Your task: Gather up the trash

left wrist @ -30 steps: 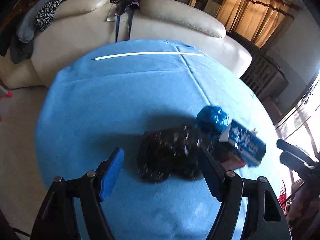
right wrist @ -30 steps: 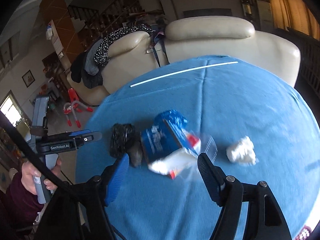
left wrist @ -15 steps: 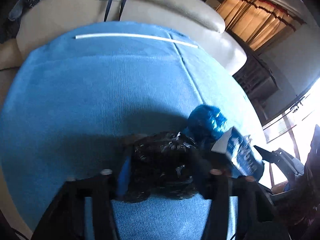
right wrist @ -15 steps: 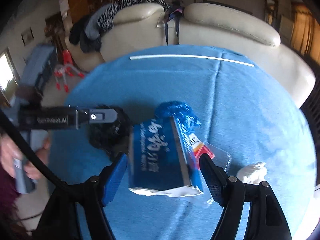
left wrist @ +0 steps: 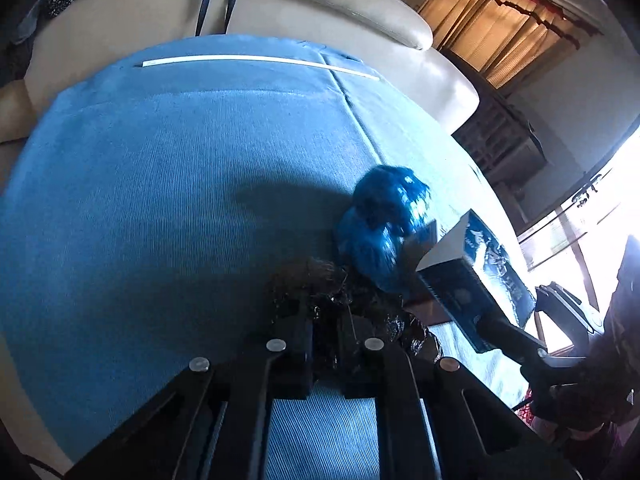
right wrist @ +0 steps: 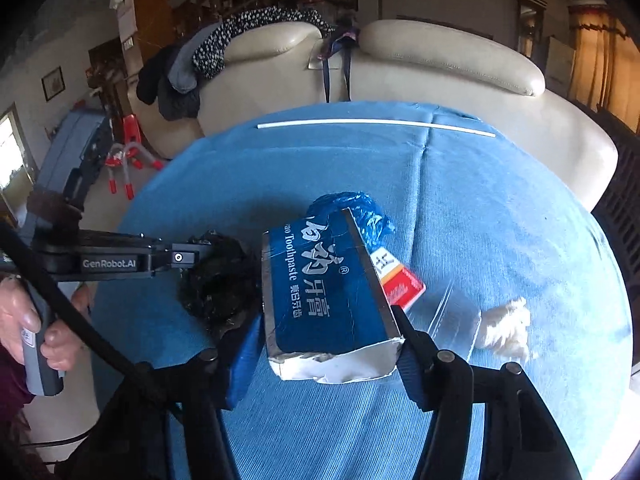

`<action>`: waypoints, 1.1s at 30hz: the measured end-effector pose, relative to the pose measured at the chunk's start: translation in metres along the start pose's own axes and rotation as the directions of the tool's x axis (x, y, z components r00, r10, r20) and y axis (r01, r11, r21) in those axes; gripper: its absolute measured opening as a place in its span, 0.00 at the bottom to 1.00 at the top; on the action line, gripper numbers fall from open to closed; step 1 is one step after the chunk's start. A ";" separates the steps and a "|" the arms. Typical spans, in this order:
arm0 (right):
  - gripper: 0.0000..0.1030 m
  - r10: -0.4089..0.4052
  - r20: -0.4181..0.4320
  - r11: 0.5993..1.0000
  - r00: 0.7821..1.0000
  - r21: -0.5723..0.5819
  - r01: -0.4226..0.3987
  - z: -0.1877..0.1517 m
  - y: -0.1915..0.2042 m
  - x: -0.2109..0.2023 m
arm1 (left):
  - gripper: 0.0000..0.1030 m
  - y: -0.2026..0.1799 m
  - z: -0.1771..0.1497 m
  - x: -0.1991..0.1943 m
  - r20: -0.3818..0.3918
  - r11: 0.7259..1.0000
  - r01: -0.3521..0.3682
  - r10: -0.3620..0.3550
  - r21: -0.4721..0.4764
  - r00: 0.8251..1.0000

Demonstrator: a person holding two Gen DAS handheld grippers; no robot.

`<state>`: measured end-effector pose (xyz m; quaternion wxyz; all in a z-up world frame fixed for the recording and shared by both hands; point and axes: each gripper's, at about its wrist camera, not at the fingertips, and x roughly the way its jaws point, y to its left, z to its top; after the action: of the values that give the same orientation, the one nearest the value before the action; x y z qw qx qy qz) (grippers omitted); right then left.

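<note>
Black bag [left wrist: 340,304] crumpled on the blue cloth [left wrist: 160,200], touching the blue wrapper [left wrist: 380,232]; pinched in left gripper [left wrist: 326,344], jaws nearly closed on the film. Toothpaste box [right wrist: 324,292] between right gripper [right wrist: 328,352] fingers, jaws wide but both touching the box sides, so looks clamped. Best to lift the bag straight up, shake its mouth open, feed box in end-first. Risk: thin film slipping. Tissue wad [right wrist: 504,328] and clear wrapper [right wrist: 452,312] just beside, uncollected.

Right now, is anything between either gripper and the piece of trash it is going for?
No. The left gripper is shut on the black plastic bag, and the toothpaste box sits between the right gripper fingers, touching both.
</note>
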<state>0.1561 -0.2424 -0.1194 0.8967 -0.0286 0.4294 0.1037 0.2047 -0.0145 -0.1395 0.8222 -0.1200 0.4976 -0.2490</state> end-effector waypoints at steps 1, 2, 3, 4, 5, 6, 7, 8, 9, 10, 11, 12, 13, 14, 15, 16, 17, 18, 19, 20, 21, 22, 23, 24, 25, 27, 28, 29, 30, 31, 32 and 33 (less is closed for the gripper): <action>0.61 0.004 0.006 1.000 1.000 0.008 -0.004 -0.004 0.000 -0.005 | 0.09 -0.002 -0.003 -0.002 0.000 1.000 0.000 0.000 0.003 1.000; 0.61 0.009 0.012 1.000 1.000 0.018 -0.010 -0.009 0.000 -0.011 | 0.09 -0.003 -0.006 -0.005 -0.001 1.000 -0.001 0.001 0.007 1.000; 0.61 0.013 0.019 1.000 1.000 0.028 -0.014 -0.013 -0.001 -0.016 | 0.08 -0.005 -0.008 -0.007 0.000 1.000 -0.004 0.004 0.016 1.000; 0.61 0.016 0.027 0.999 1.000 0.040 -0.017 -0.018 -0.002 -0.021 | 0.08 -0.008 -0.011 -0.009 0.003 1.000 -0.006 0.006 0.027 1.000; 0.61 0.018 0.033 0.998 0.999 0.053 -0.020 -0.023 -0.004 -0.027 | 0.08 -0.012 -0.013 -0.012 0.005 0.999 -0.007 0.007 0.039 1.000; 0.61 0.018 0.039 0.998 0.999 0.067 -0.021 -0.028 -0.006 -0.034 | 0.08 -0.016 -0.016 -0.014 0.007 0.999 -0.006 0.006 0.050 1.000; 0.61 0.018 0.047 0.996 0.999 0.084 -0.022 -0.034 -0.008 -0.040 | 0.08 -0.020 -0.019 -0.016 0.005 0.998 -0.002 0.001 0.060 1.000; 0.61 0.019 0.053 0.994 0.998 0.103 -0.025 -0.040 -0.011 -0.046 | 0.08 -0.024 -0.022 -0.018 0.003 0.998 0.001 -0.002 0.068 1.000; 0.61 0.023 0.055 0.992 0.998 0.122 -0.029 -0.046 -0.014 -0.051 | 0.08 -0.028 -0.024 -0.019 -0.001 0.997 0.002 -0.002 0.079 1.000; 0.61 0.023 0.055 0.990 0.998 0.141 -0.030 -0.053 -0.018 -0.056 | 0.08 -0.033 -0.026 -0.019 -0.006 0.996 0.003 -0.002 0.093 1.000; 0.61 0.019 0.058 0.986 0.998 0.162 -0.028 -0.059 -0.022 -0.060 | 0.08 -0.037 -0.028 -0.020 -0.010 0.994 0.002 -0.001 0.106 1.000; 0.61 0.019 0.058 0.983 0.998 0.180 -0.030 -0.064 -0.026 -0.063 | 0.08 -0.041 -0.030 -0.021 -0.014 0.993 0.001 0.001 0.119 1.000; 0.61 0.022 0.055 0.979 0.998 0.200 -0.032 -0.071 -0.030 -0.067 | 0.08 -0.045 -0.032 -0.021 -0.019 0.992 0.000 0.003 0.129 1.000; 0.61 0.019 0.053 0.976 0.998 0.216 -0.030 -0.078 -0.034 -0.069 | 0.08 -0.048 -0.035 -0.021 -0.027 0.991 -0.001 0.004 0.134 1.000; 0.61 0.014 0.050 0.973 0.999 0.229 -0.025 -0.083 -0.038 -0.071 | 0.08 -0.050 -0.040 -0.023 -0.035 0.991 0.000 0.005 0.133 0.999; 0.61 0.007 0.043 0.970 0.999 0.241 -0.017 -0.088 -0.041 -0.071 | 0.08 -0.053 -0.043 -0.022 -0.048 0.992 0.002 0.004 0.128 0.999; 0.61 0.002 0.035 0.967 0.999 0.253 -0.011 -0.093 -0.044 -0.071 | 0.08 -0.055 -0.048 -0.022 -0.062 0.992 0.006 0.002 0.124 0.998; 0.61 -0.004 0.025 0.962 1.000 0.272 -0.003 -0.099 -0.049 -0.071 | 0.08 -0.057 -0.055 -0.025 -0.071 0.992 0.009 0.001 0.127 0.997; 0.61 -0.007 0.017 0.958 1.000 0.287 0.002 -0.103 -0.053 -0.071 | 0.08 -0.059 -0.061 -0.025 -0.082 0.991 0.008 0.003 0.132 0.997; 0.61 -0.010 0.008 0.953 1.000 0.302 0.007 -0.108 -0.058 -0.069 | 0.08 -0.061 -0.066 -0.026 -0.095 0.990 0.007 0.006 0.140 0.995; 0.61 -0.013 -0.007 0.948 1.000 0.316 0.015 -0.111 -0.062 -0.067 | 0.08 -0.063 -0.070 -0.026 -0.113 0.989 0.012 0.005 0.151 0.994; 0.61 -0.025 -0.026 0.942 0.999 0.333 0.032 -0.116 -0.067 -0.064 | 0.11 -0.065 -0.075 -0.027 -0.128 0.987 0.020 0.001 0.158 0.992; 0.61 -0.030 -0.037 0.939 0.999 0.342 0.040 -0.120 -0.071 -0.062 | 0.13 -0.067 -0.079 -0.029 -0.148 0.986 0.032 -0.008 0.163 0.989; 0.63 -0.029 -0.050 0.935 0.998 0.351 0.045 -0.124 -0.074 -0.059 | 0.23 -0.067 -0.081 -0.031 -0.158 0.985 0.045 -0.019 0.164 0.987; 0.64 -0.023 -0.068 0.931 0.997 0.361 0.047 -0.128 -0.078 -0.056 | 0.37 -0.068 -0.084 -0.035 -0.158 0.984 0.049 -0.022 0.170 0.987; 0.65 -0.007 -0.090 0.923 0.996 0.383 0.041 -0.133 -0.082 -0.052 | 0.62 -0.072 -0.088 -0.044 -0.137 0.979 0.014 0.014 0.204 0.991; 0.67 0.004 -0.093 0.920 0.996 0.391 0.033 -0.136 -0.084 -0.052 | 0.63 -0.073 -0.088 -0.050 -0.120 0.975 -0.005 0.033 0.223 0.992; 0.68 0.009 -0.088 0.919 0.996 0.394 0.027 -0.138 -0.085 -0.053 | 0.64 -0.075 -0.087 -0.055 -0.104 0.969 -0.017 0.044 0.247 0.994; 0.70 0.009 -0.087 0.917 0.996 0.398 0.026 -0.139 -0.086 -0.054 | 0.64 -0.076 -0.085 -0.061 -0.094 0.963 -0.017 0.044 0.271 0.995; 0.70 0.013 -0.087 0.916 0.996 0.400 0.023 -0.141 -0.087 -0.056 | 0.64 -0.077 -0.083 -0.066 -0.083 0.956 -0.017 0.043 0.292 0.996; 0.70 0.018 -0.085 0.916 0.996 0.400 0.018 -0.143 -0.087 -0.057 | 0.65 -0.079 -0.079 -0.071 -0.067 0.949 -0.023 0.046 0.315 0.997; 0.71 0.025 -0.081 0.916 0.996 0.402 0.009 -0.145 -0.088 -0.058 | 0.67 -0.081 -0.072 -0.074 -0.043 0.938 -0.040 0.058 0.344 0.997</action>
<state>0.0283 -0.3580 -0.1685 0.8642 0.1536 0.4789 0.0157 0.0891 -0.0404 -0.0813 0.8232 0.0438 0.4707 -0.3143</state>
